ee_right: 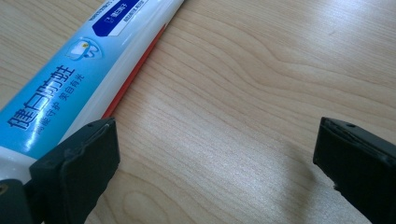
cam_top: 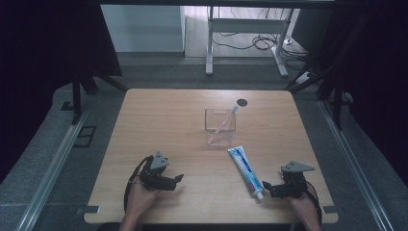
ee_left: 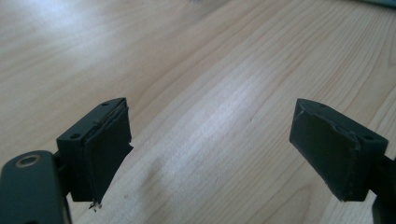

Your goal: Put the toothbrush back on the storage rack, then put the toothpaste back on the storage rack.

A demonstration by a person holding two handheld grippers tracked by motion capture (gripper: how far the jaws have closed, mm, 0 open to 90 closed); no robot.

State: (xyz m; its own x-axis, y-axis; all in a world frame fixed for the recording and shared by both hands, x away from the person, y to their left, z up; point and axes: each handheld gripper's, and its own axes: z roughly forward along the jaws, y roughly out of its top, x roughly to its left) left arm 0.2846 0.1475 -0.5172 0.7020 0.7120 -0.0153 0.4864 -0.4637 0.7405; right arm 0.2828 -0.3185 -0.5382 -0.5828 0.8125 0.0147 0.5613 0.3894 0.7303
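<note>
The toothpaste tube (cam_top: pixel 245 169) is laid flat on the wooden surface (cam_top: pixel 183 120) toward its near right corner, its cap end just beside the right gripper (cam_top: pixel 270 187), outside one of the wide-spread jaws. The left gripper (cam_top: pixel 177 180), near the near left corner, is held with jaws wide, nothing between them.

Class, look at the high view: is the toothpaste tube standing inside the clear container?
No. The toothpaste tube lies flat on the table in front of the clear container, which holds a toothbrush.
</note>
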